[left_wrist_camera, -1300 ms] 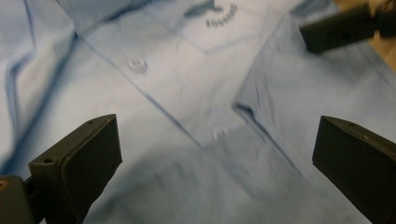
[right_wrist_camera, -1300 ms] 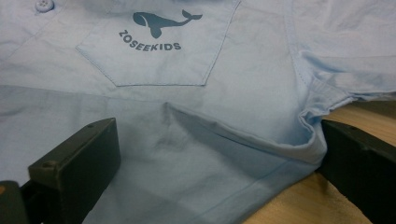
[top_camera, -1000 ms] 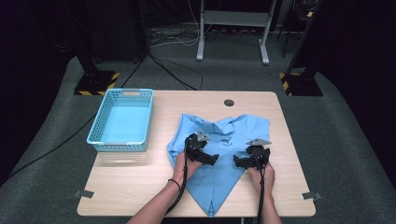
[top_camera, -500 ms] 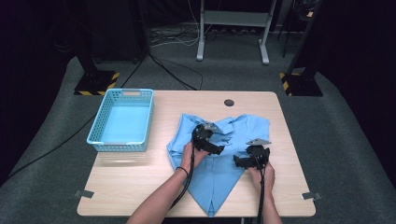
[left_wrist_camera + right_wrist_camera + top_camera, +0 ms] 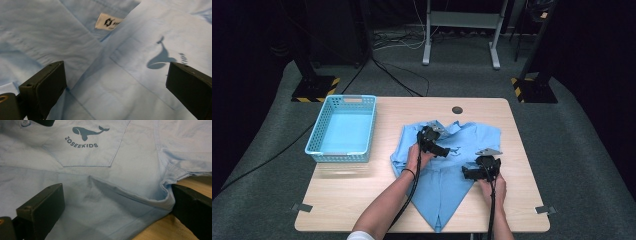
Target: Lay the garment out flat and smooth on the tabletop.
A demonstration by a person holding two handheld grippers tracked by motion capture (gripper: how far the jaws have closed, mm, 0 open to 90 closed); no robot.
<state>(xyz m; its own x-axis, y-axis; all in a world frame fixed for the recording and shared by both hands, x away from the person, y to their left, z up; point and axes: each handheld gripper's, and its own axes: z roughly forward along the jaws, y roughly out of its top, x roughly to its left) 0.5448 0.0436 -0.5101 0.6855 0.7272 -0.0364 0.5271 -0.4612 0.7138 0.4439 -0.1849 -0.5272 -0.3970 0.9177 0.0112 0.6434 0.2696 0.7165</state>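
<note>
Both grippers have their jaws wide apart over the blue shirt, which lies on the table's near right half. Left gripper hovers near the collar, right gripper at the shirt's right edge, and the folding looks barely begun while the basket sits unused.

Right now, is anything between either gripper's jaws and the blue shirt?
Nothing visible. The left gripper hangs open over the shirt near its collar label; the right gripper is open astride the shirt's folded edge.
</note>
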